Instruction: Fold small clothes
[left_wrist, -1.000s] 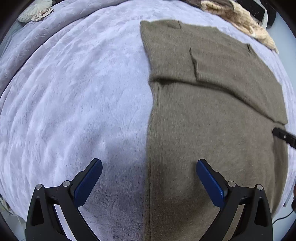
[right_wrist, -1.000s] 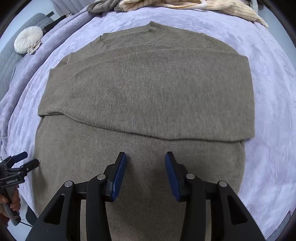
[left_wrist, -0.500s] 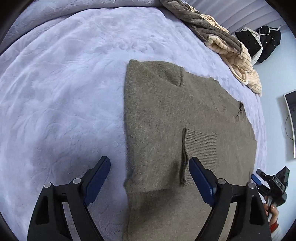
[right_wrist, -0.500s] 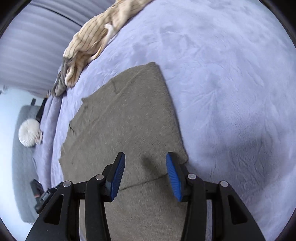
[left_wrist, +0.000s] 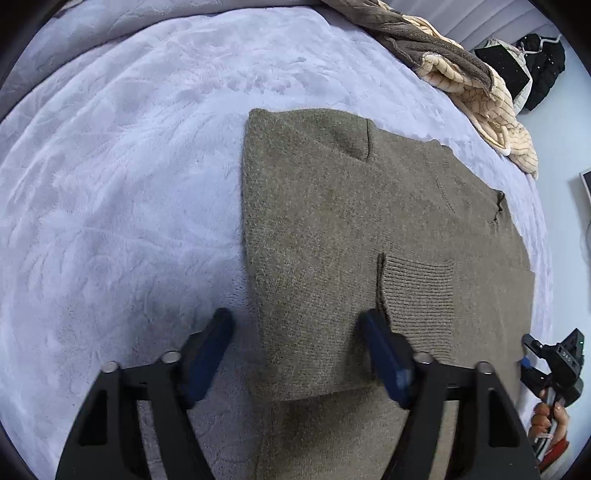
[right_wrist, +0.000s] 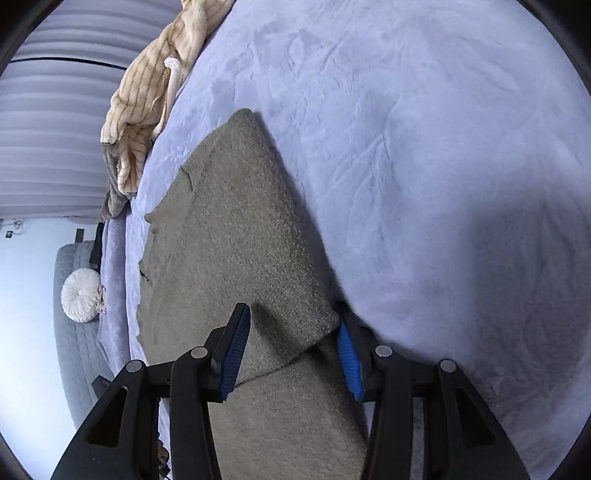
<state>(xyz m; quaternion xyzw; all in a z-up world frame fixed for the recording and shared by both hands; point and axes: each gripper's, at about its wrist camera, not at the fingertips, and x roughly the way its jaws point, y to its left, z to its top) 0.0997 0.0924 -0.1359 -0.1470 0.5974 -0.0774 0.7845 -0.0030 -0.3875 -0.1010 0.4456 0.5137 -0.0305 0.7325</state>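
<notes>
Bed (left_wrist: 129, 177): covered by a pale lilac plush blanket, lightly creased.
Sweater (left_wrist: 332, 240): olive knit, lying flat, sleeves folded across.
Far edge: heap of cream and brown-grey clothes (left_wrist: 476, 85), possibly several garments.

Olive sweater (left_wrist: 325, 236) on lavender blanket (left_wrist: 122, 177).
</notes>
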